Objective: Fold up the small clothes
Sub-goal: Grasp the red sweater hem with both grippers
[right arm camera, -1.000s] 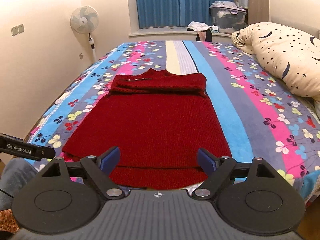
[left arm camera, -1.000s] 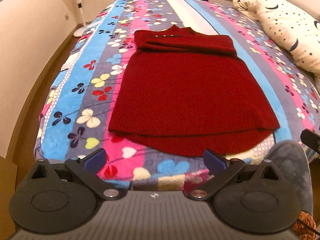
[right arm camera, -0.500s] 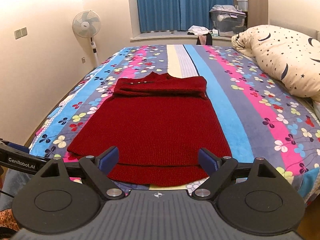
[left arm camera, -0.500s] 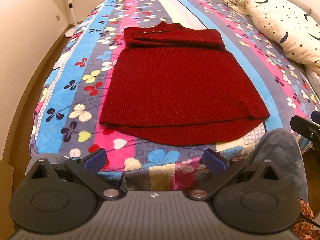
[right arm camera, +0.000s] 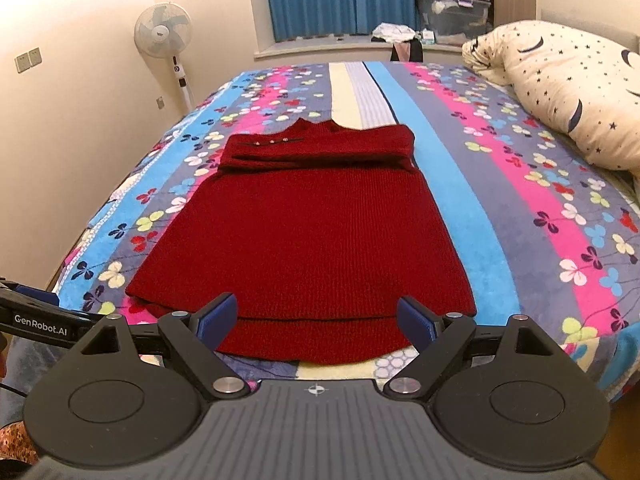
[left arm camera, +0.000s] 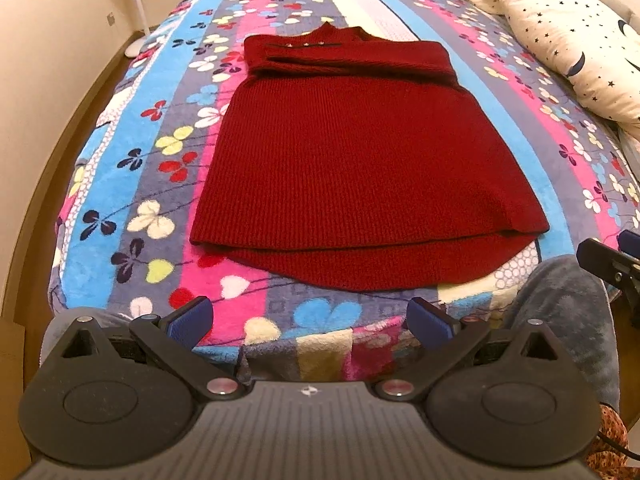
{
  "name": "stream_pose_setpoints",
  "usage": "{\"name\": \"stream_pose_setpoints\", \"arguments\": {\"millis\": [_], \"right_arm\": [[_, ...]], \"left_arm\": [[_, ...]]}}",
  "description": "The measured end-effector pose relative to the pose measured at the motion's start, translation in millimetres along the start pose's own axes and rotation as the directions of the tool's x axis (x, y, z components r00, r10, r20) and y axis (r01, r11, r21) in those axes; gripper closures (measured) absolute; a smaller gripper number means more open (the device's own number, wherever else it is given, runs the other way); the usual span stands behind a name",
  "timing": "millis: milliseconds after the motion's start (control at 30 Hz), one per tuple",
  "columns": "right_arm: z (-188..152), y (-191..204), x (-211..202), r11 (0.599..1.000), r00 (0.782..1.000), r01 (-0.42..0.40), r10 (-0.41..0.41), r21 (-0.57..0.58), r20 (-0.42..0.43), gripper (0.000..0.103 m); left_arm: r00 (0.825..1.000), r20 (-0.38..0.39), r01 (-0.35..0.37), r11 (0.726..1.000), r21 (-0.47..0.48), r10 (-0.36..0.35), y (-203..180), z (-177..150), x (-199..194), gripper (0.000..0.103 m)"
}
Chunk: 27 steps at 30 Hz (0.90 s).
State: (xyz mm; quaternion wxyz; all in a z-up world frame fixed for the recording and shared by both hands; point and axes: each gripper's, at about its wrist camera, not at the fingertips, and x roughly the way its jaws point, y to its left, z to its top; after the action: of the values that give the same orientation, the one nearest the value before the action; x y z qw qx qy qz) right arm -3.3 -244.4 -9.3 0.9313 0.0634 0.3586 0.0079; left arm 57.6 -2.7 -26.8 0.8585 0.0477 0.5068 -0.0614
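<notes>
A dark red knitted dress (left arm camera: 360, 152) lies flat on the bed, hem toward me, its sleeves folded across the chest near the collar. It also shows in the right wrist view (right arm camera: 312, 240). My left gripper (left arm camera: 310, 322) is open and empty, held off the foot of the bed short of the hem. My right gripper (right arm camera: 316, 322) is open and empty, just before the hem's middle. The right gripper's side shows at the left wrist view's right edge (left arm camera: 608, 260).
The bed has a striped floral blanket (right arm camera: 500, 184). A starry cream duvet (right arm camera: 568, 88) lies heaped at the right. A standing fan (right arm camera: 164, 36) stands by the left wall. A grey-clad knee (left arm camera: 560, 300) is at the foot of the bed.
Both grippers have drawn back and up from the bed's foot, so the dress sits farther off in view. Both stay open and empty; the dress has not moved.
</notes>
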Motion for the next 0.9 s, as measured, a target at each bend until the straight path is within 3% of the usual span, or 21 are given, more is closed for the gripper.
{"name": "stream_pose_setpoints", "arguments": {"millis": [167,300,433,500,633,733,900], "right_arm": [[5,-12,17,1.000,1.000,-0.007,0.007,0.021,-0.018,0.015],[13,-50,51,0.996,0.999,0.035,-0.034,0.078,-0.006,0.014],[15,-105,100,0.986,0.995,0.093,-0.088,0.137,-0.044,0.013],[16,-132,124,0.974,0.990,0.128,-0.114,0.187,-0.085,0.013],[15,-182,172,0.938,0.982,0.148,-0.101,0.315,-0.162,0.013],[14,-199,205,0.926,0.975,0.144,-0.073,0.348,-0.209,0.013],[12,-207,246,0.923,0.966,0.174,-0.092,0.343,-0.243,0.012]], "left_arm": [[1.000,-0.014,0.001,1.000,-0.009,-0.001,10,13,19,0.000],[0.992,0.063,-0.113,0.994,-0.009,0.114,35,30,48,0.000],[0.979,0.056,-0.196,0.981,-0.018,0.196,75,49,96,0.000],[0.984,0.025,-0.174,0.984,-0.047,0.176,96,58,118,0.000],[0.999,-0.021,-0.052,0.986,-0.161,0.050,134,71,158,0.000],[0.999,-0.046,0.012,0.976,-0.219,-0.023,144,83,185,0.000],[0.990,-0.143,-0.011,0.985,-0.172,-0.014,143,99,231,0.000]]}}
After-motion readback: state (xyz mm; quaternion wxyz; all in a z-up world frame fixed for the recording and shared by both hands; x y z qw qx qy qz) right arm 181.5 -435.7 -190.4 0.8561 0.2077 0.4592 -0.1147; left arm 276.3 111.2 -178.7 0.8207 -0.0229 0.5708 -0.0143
